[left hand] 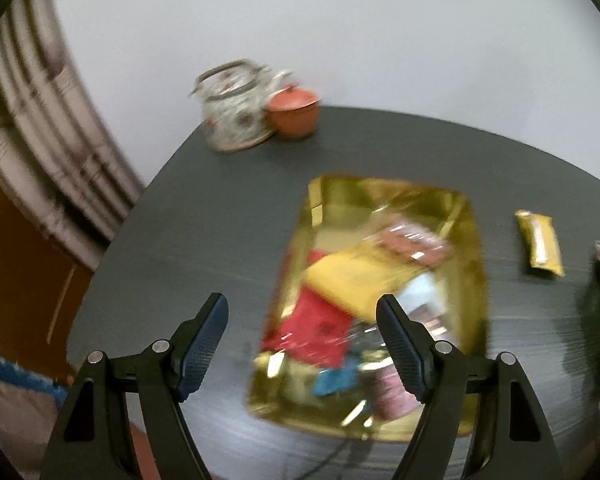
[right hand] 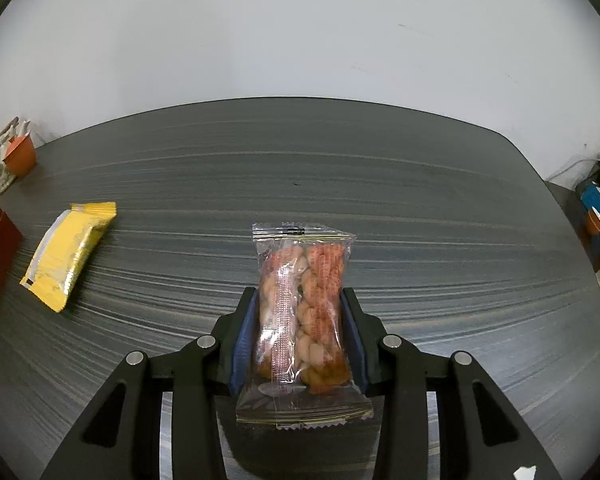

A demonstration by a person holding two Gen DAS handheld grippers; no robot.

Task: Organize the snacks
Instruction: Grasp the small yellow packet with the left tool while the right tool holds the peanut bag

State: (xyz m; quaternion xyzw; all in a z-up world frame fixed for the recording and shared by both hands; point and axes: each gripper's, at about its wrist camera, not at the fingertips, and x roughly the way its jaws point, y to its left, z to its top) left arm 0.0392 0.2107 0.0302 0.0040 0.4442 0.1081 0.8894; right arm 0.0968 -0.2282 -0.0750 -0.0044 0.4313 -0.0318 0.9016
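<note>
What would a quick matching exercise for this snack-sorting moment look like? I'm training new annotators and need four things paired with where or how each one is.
Things:
1. clear twisted-snack packet
2. yellow packet
3. gold tray
4. left gripper

Places or states:
A. lying flat on the bare table, beside the tray
B. open, holding nothing
C. clamped between the fingers of the right gripper
D. already holding several wrapped snacks

Pairs: 1-C, 2-A, 3-D, 4-B
</note>
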